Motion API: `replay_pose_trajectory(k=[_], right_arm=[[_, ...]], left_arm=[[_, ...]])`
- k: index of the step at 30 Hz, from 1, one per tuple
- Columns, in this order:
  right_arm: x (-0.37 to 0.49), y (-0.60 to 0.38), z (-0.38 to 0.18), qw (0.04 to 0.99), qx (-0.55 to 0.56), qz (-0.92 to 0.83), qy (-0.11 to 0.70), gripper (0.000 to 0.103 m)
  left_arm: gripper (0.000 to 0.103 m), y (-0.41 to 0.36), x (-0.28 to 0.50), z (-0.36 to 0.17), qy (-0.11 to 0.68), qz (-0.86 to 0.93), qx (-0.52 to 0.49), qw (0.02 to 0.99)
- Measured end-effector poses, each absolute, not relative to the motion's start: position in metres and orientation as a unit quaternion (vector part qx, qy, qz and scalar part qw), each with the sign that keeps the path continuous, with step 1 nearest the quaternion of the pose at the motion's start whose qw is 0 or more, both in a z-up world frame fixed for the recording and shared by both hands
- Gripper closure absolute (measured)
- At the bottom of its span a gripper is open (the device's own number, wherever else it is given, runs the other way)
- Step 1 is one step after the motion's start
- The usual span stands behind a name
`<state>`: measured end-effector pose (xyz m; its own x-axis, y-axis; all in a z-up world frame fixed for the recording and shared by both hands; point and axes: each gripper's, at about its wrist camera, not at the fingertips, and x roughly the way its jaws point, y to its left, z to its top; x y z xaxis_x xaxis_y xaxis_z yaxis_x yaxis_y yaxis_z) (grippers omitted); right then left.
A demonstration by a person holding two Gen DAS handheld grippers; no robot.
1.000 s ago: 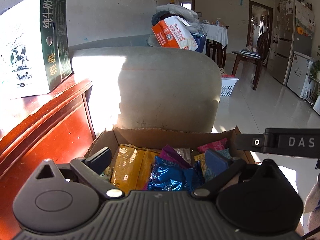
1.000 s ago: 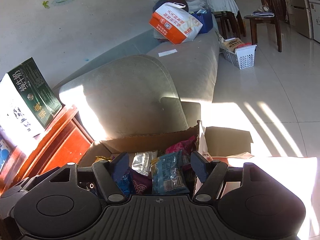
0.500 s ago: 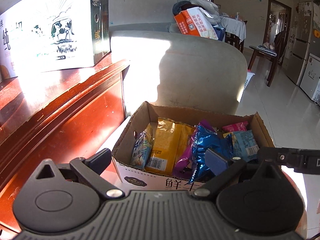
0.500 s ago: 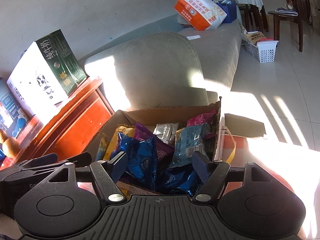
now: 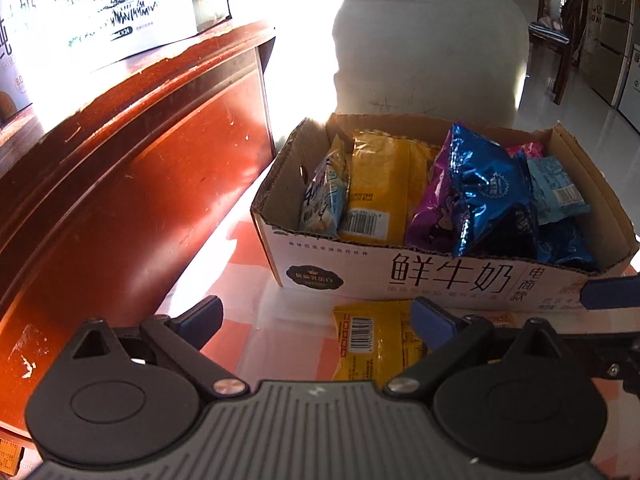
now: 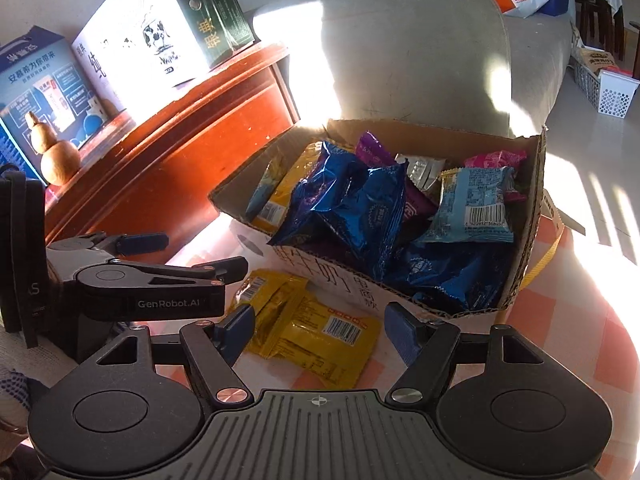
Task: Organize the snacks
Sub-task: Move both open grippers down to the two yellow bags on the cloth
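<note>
Both hand-held grippers, left (image 5: 316,316) and right (image 6: 320,330), hover spread and empty over yellow packets (image 6: 308,326) lying outside the snack box (image 6: 524,216); next comes pinching one.

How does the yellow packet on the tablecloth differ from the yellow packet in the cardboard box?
The yellow packet on the tablecloth lies flat outside the cardboard box; the yellow packet in the box stands propped among other snacks, partly hidden. Both show yellow wrappers with barcodes.
</note>
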<state>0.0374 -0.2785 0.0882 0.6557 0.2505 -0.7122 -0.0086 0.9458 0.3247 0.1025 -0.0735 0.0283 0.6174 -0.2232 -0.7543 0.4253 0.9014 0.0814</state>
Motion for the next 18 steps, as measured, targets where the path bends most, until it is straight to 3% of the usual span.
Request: replay_pose_trajectory(k=[18], right_arm=[[0.063,-0.250,0.036,0.879,0.095,0.108,0.454,0.029]], left_arm=[[0.004,-0.075,0.116,-0.011,0.435,-0.211,0.108,0.869]])
